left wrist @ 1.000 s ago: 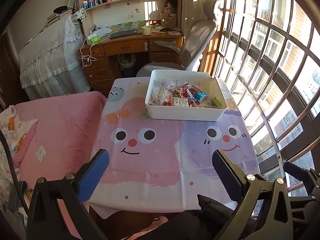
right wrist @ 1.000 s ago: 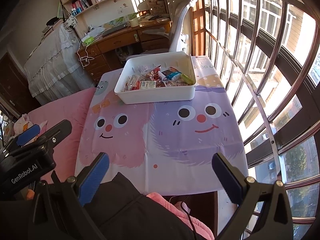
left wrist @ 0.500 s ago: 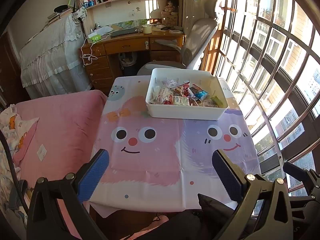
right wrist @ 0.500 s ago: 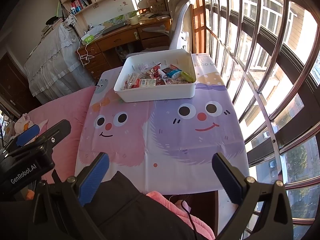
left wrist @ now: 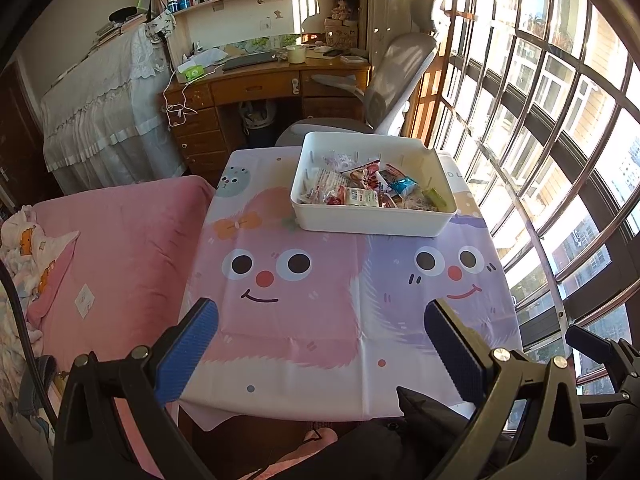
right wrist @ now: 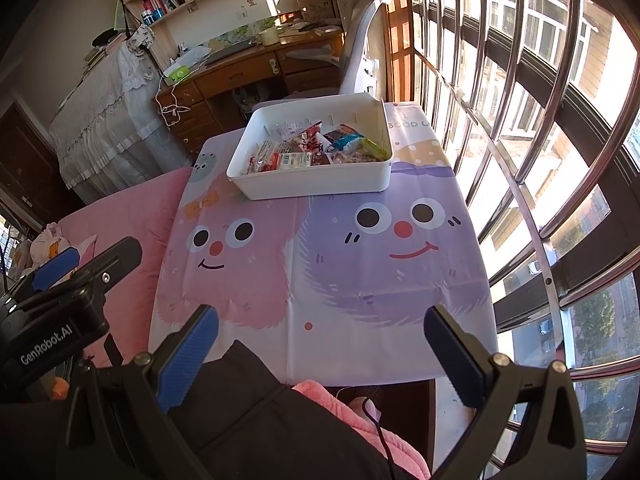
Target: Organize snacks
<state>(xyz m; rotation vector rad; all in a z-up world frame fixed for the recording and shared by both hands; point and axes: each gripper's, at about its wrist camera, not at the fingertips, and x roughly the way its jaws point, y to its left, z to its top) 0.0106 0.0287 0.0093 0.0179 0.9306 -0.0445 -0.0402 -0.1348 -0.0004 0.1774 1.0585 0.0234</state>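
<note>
In the left wrist view, the left claw [left wrist: 320,344] fills the bottom of the frame with its two blue-padded fingers [left wrist: 188,348] spread wide apart and nothing between them. It hangs over the near edge of the surface [left wrist: 304,320], which is covered by a cloth printed with a pink cartoon face on the left and a purple one on the right. A white bin [left wrist: 372,220] stands at the far side of the cloth, in the upper middle of the frame, mostly on the purple half. Inside it lies a jumble of wrapped snacks [left wrist: 360,190]: red and white packets, a blue one and a green one towards the right wall. A pink bed [left wrist: 116,232] lies along the left side of the surface. A grey office chair [left wrist: 396,80] and a wooden desk [left wrist: 256,84] stand beyond, with a barred window [left wrist: 560,120] down the right of the frame.

In the right wrist view, the right claw [right wrist: 320,344] is likewise wide open and empty at the bottom of the frame, above a dark sleeve [right wrist: 256,420] and the near edge of the cloth. The bin [right wrist: 316,188] sits in the upper middle, well apart from the fingers, and the snacks [right wrist: 308,148] all lie inside it. Part of the other claw shows at the left edge.
</note>
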